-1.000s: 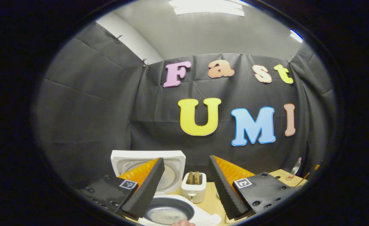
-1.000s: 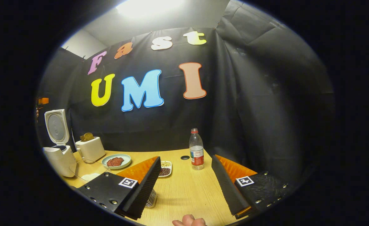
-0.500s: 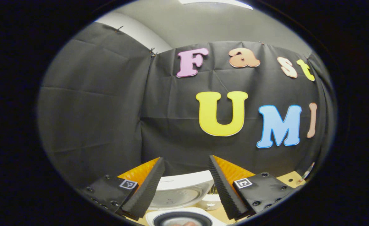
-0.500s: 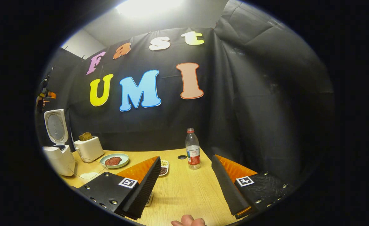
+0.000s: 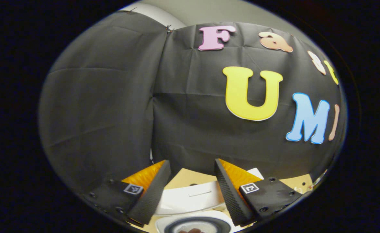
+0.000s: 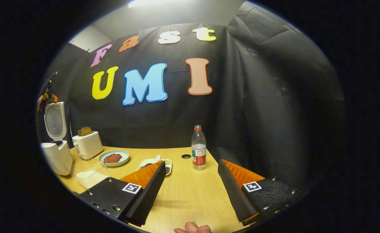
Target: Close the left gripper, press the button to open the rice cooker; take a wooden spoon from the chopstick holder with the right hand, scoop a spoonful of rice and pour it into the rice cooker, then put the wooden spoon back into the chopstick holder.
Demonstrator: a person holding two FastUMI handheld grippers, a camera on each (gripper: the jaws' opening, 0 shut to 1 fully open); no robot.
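Observation:
The white rice cooker (image 6: 56,157) stands at the table's far left with its lid (image 6: 54,120) raised upright. My left gripper (image 5: 191,164) is open above it; the lid's top (image 5: 190,198) and the pot's rim (image 5: 193,223) lie between and below its fingers. In the right gripper view the left gripper (image 6: 46,96) hangs just above the raised lid. My right gripper (image 6: 191,165) is open over the wooden table (image 6: 190,194), holding nothing. A clear container with white rice (image 6: 87,170) sits beside the cooker.
A toaster with bread (image 6: 87,145) stands right of the cooker. A plate of red food (image 6: 114,158), a small dish of beans (image 6: 165,165) and a water bottle (image 6: 199,149) follow toward the right. A thumb (image 6: 193,228) shows at the bottom edge.
The left gripper has risen and shifted over the open cooker, now above the lid's top edge. The right gripper drew back slightly; a metal holder near its left finger slipped from sight. Both stay open.

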